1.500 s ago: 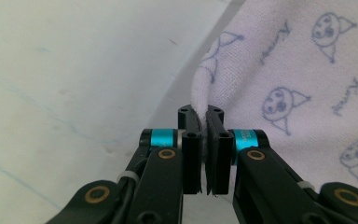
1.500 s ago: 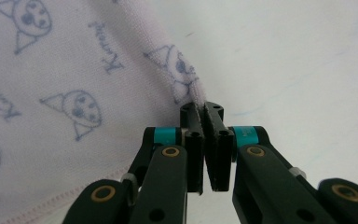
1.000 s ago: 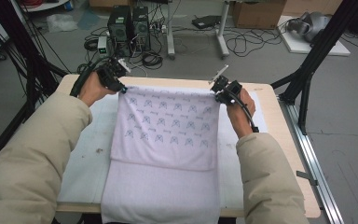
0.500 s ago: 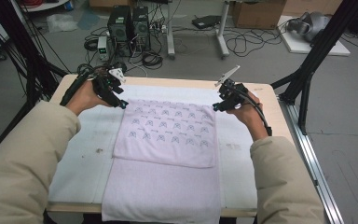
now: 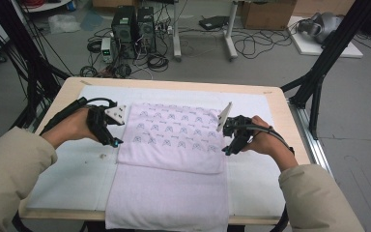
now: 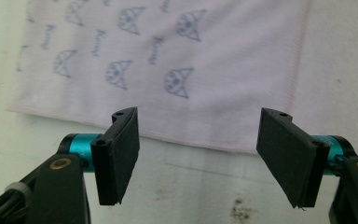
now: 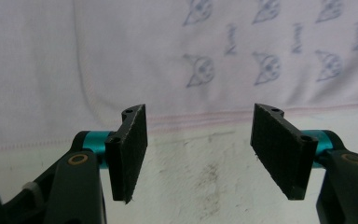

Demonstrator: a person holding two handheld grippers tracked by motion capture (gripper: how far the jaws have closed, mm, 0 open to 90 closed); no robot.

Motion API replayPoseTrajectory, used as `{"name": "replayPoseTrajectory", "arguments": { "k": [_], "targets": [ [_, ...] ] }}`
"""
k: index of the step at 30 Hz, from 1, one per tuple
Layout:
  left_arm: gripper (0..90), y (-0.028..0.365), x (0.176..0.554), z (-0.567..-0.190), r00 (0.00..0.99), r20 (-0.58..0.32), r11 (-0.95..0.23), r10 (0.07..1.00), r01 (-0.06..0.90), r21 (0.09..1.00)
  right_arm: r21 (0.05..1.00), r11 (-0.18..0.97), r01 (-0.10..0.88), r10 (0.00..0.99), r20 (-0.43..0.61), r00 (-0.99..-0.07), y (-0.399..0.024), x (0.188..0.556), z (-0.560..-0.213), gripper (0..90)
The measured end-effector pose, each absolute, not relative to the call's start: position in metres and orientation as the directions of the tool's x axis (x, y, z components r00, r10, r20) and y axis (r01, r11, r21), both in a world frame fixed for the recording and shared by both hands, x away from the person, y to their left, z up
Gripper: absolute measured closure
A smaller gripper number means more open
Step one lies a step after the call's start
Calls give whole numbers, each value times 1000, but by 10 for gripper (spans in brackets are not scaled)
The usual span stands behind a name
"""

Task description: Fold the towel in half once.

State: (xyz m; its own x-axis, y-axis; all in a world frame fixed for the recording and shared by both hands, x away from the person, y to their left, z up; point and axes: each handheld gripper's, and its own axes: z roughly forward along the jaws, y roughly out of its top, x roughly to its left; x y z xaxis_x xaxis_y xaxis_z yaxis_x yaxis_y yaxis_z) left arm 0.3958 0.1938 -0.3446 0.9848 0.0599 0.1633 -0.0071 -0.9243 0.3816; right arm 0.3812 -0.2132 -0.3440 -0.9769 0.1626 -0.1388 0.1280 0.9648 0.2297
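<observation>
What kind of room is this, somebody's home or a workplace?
Most likely a lab or workshop set up for recording. Computer towers and loose cables sit on the bare floor, black frame struts flank the table, and a cardboard box stands behind.

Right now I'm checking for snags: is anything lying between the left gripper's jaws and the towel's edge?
Nothing: in the left gripper view, only bare white mat separates the open left gripper from the pink towel.
</observation>
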Motion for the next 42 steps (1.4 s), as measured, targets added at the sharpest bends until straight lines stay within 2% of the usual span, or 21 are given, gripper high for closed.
{"name": "replayPoseTrajectory", "arguments": {
  "k": [5, 9, 16, 19, 24, 30, 33, 37, 42],
  "targets": [
    [302, 188, 380, -356, 989, 147, -935, 7, -46, 350, 220, 972, 76, 105, -125, -987, -205, 367, -354, 356],
    [317, 181, 371, -368, 991, 129, -941, -21, -63, 333, 175, 984, 25, 47, -125, -991, -196, 356, -362, 360],
    [372, 170, 368, -392, 996, 70, -959, -51, -68, 275, 121, 990, -69, -61, -68, -996, -181, 341, -383, 493],
    [420, 166, 368, -395, 995, 64, -961, -71, -85, 262, 100, 991, -93, -87, -61, -994, -175, 339, -392, 548],
    [522, 167, 372, -399, 998, 39, -971, -52, -60, 231, 51, 990, -130, -127, -63, -990, -169, 339, -403, 646],
    [610, 165, 373, -405, 997, 33, -977, -68, -73, 202, 41, 991, -126, -123, -72, -990, -168, 343, -404, 775],
    [683, 165, 375, -404, 998, 37, -978, -59, -65, 198, 41, 992, -116, -113, -73, -991, -169, 346, -403, 845],
    [809, 164, 373, -402, 996, 56, -980, -67, -76, 185, 66, 993, -100, -96, -66, -993, -173, 350, -401, 855],
    [843, 167, 374, -395, 996, 60, -975, -62, -73, 211, 115, 990, -81, -74, -61, -995, -182, 353, -394, 856]
  ]
}}
